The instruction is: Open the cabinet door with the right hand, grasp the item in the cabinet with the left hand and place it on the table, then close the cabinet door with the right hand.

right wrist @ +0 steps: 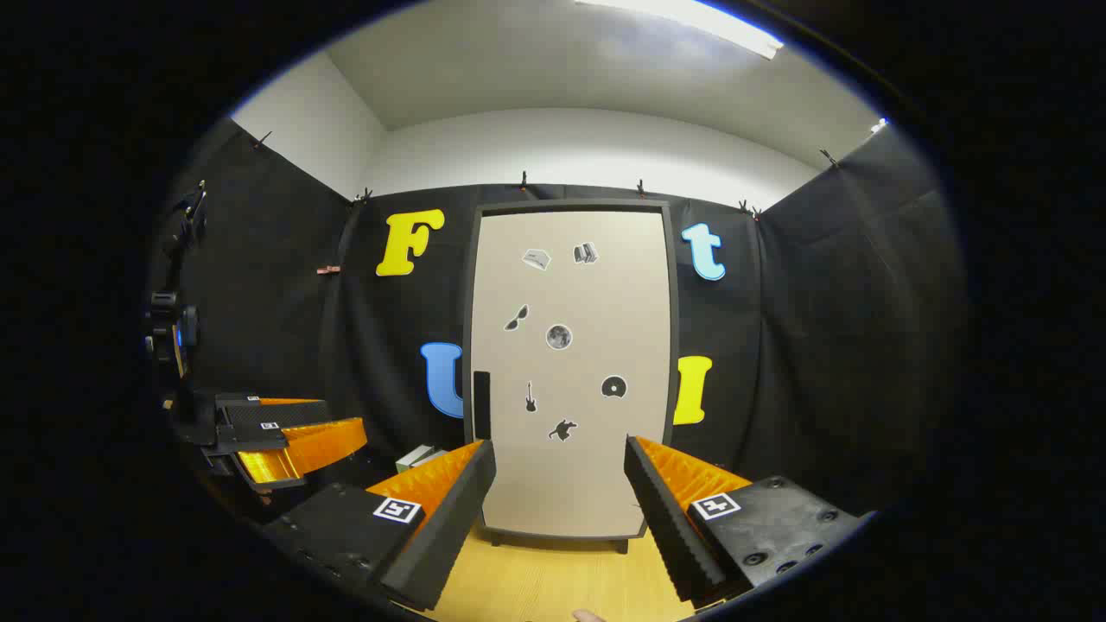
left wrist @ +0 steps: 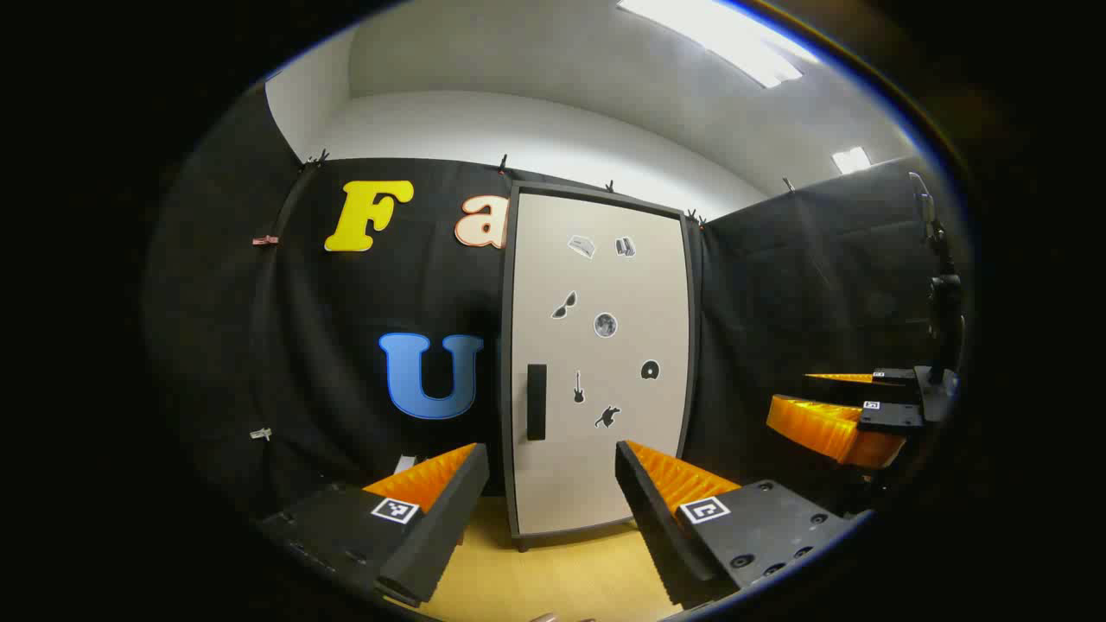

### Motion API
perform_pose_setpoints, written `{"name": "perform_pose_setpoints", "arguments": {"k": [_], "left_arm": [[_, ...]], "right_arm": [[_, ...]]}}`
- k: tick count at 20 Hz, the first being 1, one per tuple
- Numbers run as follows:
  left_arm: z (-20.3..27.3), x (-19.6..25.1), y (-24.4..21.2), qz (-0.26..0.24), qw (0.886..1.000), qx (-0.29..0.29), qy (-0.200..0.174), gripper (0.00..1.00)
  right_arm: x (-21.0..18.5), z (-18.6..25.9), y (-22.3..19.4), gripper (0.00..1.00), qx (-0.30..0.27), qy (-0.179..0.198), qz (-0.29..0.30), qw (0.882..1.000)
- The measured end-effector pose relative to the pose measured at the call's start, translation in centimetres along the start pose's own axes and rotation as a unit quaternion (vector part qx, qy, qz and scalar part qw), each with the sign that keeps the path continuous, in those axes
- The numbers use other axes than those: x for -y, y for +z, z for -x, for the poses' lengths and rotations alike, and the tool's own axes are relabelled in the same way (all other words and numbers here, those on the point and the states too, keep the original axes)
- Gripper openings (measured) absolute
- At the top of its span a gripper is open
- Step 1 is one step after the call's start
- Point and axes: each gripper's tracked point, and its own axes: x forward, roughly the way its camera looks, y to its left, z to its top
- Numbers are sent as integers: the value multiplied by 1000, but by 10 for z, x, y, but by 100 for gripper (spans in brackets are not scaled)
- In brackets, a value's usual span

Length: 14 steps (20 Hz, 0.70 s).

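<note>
Yellow table (right wrist: 553,579) holds beige, sticker-dotted, closed cabinet door (right wrist: 570,371).

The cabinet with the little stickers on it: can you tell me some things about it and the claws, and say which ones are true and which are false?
1. The tall beige cabinet door is shut. True.
2. The black upright handle sits on the door's right edge. False: in both views it sits on the left edge.
3. The right claw grips the handle. False: it is open and apart from the door.
4. The left claw is open and holds nothing. True.
5. The cabinet stands on a yellow wooden table. True.
6. The door is bare. False: small dark stickers dot it.
</note>
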Motion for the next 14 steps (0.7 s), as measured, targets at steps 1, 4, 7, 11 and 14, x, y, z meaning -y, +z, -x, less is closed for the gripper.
{"name": "perform_pose_setpoints", "arguments": {"k": [1,4,7,11,14], "left_arm": [[1,0,1,2,1000,0,1,96],[9,1,2,0,1000,1,3,94],[14,3,1,-1,1000,0,4,94],[19,3,1,4,1000,-1,3,94],[22,3,2,5,1000,1,5,94]], "right_arm": [[1,1,-1,98,-2,-3,2,1000],[-6,6,-3,95,-10,8,-3,1000],[-7,11,-5,98,-17,12,-9,1000],[-6,16,-3,98,-16,9,-10,1000],[-5,19,-2,98,-15,9,-14,1000]]}}
